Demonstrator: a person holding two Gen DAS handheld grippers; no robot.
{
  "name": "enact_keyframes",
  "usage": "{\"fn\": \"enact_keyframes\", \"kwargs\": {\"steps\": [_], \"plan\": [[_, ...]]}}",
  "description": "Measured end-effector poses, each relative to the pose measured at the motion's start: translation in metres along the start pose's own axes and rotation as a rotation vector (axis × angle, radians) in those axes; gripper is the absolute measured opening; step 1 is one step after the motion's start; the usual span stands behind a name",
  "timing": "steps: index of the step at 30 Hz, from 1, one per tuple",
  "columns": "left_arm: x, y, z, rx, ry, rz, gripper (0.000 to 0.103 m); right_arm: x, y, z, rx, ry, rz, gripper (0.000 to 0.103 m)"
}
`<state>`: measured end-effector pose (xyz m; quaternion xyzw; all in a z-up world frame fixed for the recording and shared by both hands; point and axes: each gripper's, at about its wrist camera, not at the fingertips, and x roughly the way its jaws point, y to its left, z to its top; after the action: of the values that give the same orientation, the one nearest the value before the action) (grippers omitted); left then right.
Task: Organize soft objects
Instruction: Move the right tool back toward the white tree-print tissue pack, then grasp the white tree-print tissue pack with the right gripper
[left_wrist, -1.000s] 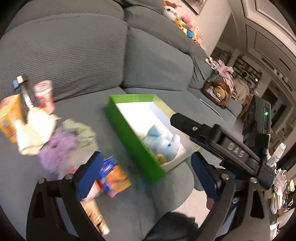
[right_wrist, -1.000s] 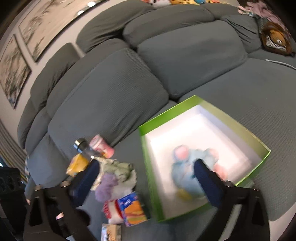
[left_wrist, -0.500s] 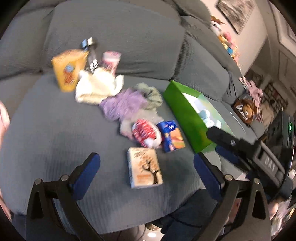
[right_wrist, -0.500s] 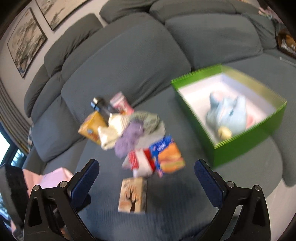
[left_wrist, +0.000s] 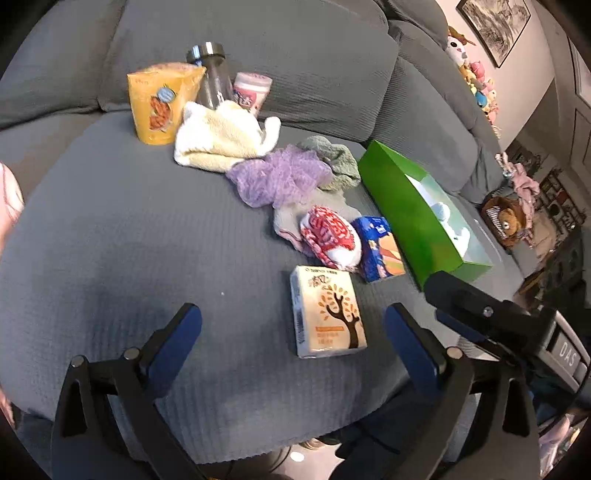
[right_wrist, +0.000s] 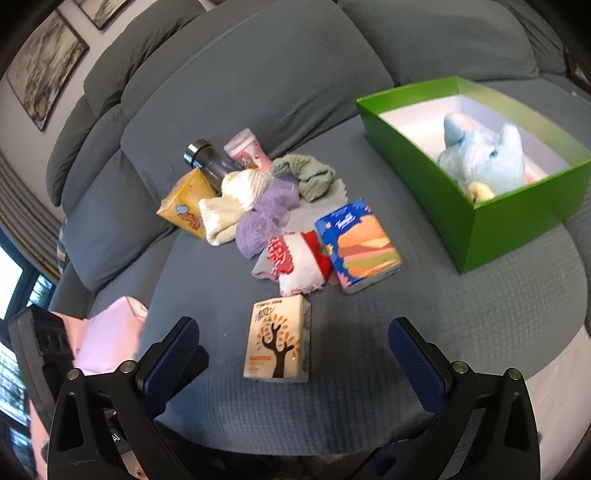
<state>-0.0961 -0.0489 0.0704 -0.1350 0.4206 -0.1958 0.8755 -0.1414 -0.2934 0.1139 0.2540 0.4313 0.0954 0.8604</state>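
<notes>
Both tools are held low over the sofa seat (right_wrist: 461, 314), aimed at the tree-print tissue pack (right_wrist: 277, 339): left tool (left_wrist: 293, 334) and right tool (right_wrist: 293, 345) spread wide, nothing pinched.

grey sofa (right_wrist: 461, 332), green box (right_wrist: 491, 229), tissue packs (right_wrist: 279, 341)

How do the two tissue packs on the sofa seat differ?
The tree-print tissue pack is cream with a brown tree; the burger-print tissue pack is blue with a burger picture. The tree-print pack lies alone nearest the grippers; the burger-print pack sits against the red-and-white cloth, nearer the green box. Both lie flat, outside the box.
</notes>
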Motion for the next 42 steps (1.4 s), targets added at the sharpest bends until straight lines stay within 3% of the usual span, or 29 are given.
{"fn": "enact_keyframes", "kwargs": {"steps": [9, 15, 18, 31, 37, 42], "plan": [[0.019, 0.013, -0.005, -0.034, 0.084, -0.025, 0.089, 0.016, 0.009, -0.005, -0.013, 0.048, -0.022, 0.101], [0.024, 0.021, -0.007, -0.065, 0.115, -0.044, 0.085, 0.026, 0.011, -0.007, -0.017, 0.074, -0.044, 0.091], [0.024, 0.024, -0.007, -0.079, 0.124, -0.057, 0.079, 0.029, 0.012, -0.007, -0.026, 0.085, -0.072, 0.080], [0.020, 0.027, -0.008, -0.107, 0.122, -0.067, 0.070, 0.031, 0.012, -0.007, -0.012, 0.091, -0.059, 0.079], [0.022, 0.025, -0.007, -0.096, 0.120, -0.073, 0.070, 0.026, 0.005, 0.001, 0.022, 0.087, -0.007, 0.079], [0.024, 0.017, -0.007, -0.073, 0.127, -0.119, 0.069, 0.029, 0.004, 0.004, 0.028, 0.106, 0.004, 0.079]]}}
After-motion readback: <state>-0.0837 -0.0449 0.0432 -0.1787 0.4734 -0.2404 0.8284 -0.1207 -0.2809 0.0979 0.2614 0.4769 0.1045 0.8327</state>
